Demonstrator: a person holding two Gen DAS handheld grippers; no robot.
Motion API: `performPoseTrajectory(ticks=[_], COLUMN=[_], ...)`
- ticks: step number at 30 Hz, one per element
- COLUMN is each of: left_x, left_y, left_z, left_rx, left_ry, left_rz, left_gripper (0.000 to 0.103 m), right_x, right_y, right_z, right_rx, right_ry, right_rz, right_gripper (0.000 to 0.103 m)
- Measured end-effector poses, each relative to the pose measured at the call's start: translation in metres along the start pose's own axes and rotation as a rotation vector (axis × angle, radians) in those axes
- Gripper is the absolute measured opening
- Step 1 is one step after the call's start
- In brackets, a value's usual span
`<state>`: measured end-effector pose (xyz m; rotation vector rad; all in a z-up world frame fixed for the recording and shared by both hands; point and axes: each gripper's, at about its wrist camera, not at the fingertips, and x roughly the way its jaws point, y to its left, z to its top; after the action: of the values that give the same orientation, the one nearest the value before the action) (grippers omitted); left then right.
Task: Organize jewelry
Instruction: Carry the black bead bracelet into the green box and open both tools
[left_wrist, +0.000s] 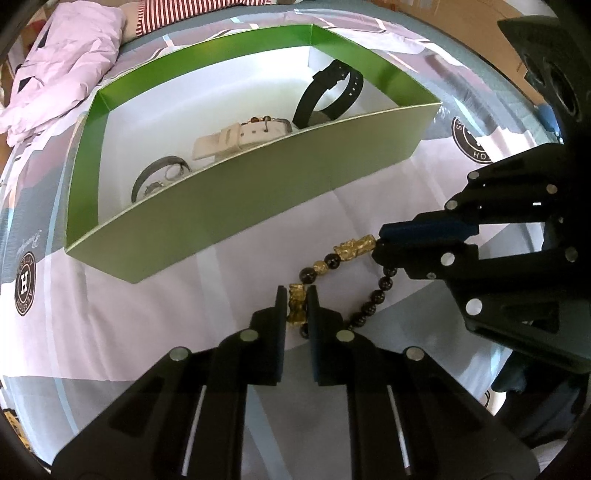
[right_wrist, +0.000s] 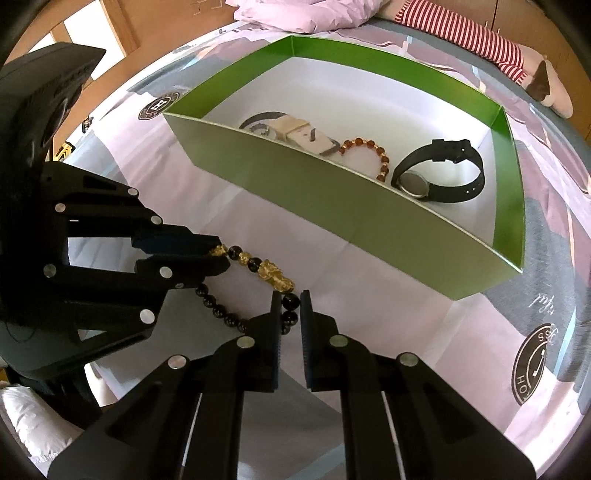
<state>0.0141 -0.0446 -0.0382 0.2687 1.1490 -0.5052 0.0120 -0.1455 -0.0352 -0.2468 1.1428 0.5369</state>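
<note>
My left gripper (left_wrist: 297, 295) is nearest, its two black fingers closed on a gold charm of the beaded bracelet (left_wrist: 354, 273), which lies on the bed sheet (left_wrist: 184, 332) just in front of the green box (left_wrist: 240, 206). My right gripper (right_wrist: 290, 295) is clamped on the same bracelet a few beads along, pinching a black bead just past the larger gold charm. Between the two grips the strand runs fairly straight (black beads alternating with gold ones), while the rest of the loop sags down as a row of black beads toward me.

The box's near wall stands just beyond the bracelet, a tall green edge running across both views, with a narrow strip of bare sheet between it and the gripper tips. Either side of the grippers the sheet is open.

Inside the box, on its white floor, lie a black wristwatch (right_wrist: 439, 177) near the right end, an amber bead bracelet (right_wrist: 369, 153) beside it, a white-strapped watch (right_wrist: 306, 136) in the middle, and a dark bangle (left_wrist: 155, 173) with a small ring (left_wrist: 173, 171) inside it toward the left end. The far half of the box floor is bare. Beyond the box, at the bed's far edge, are a crumpled lilac quilt (left_wrist: 62, 62) and a red-and-white striped fabric (right_wrist: 461, 37).
</note>
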Motion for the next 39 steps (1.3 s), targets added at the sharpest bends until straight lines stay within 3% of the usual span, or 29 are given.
performPoseTrajectory(ticks=[8,17,25,29,39], left_x=[-0.011,-0.045,-0.069,-0.079,-0.061], left_y=[0.002,0.004,0.021,0.024,0.051], left_z=[0.002,0.018,0.046,0.066,0.104], left_rx=[-0.005,-0.009,-0.066,-0.047,-0.087], left_ry=[-0.031,-0.151,-0.225,-0.258,-0.249], left_rz=[0.0,0.015,0.057,0.111,0.122], left_gripper=[0.01,0.01,0.01,0.01,0.01], right_x=[-0.013,-0.049,-0.064,-0.07,-0.055], right_y=[-0.001,-0.01,-0.012,-0.017,-0.047], right_z=[0.004,0.022,0.049,0.066,0.099], right_rx=[-0.003,0.017,0.03,0.036,0.111], right_ry=[-0.035,-0.154,-0.227,-0.264,-0.305], right_rz=[-0.003,-0.009,-0.011,-0.018,0.012], right_gripper=[0.009,0.009,0.009,0.009,0.009])
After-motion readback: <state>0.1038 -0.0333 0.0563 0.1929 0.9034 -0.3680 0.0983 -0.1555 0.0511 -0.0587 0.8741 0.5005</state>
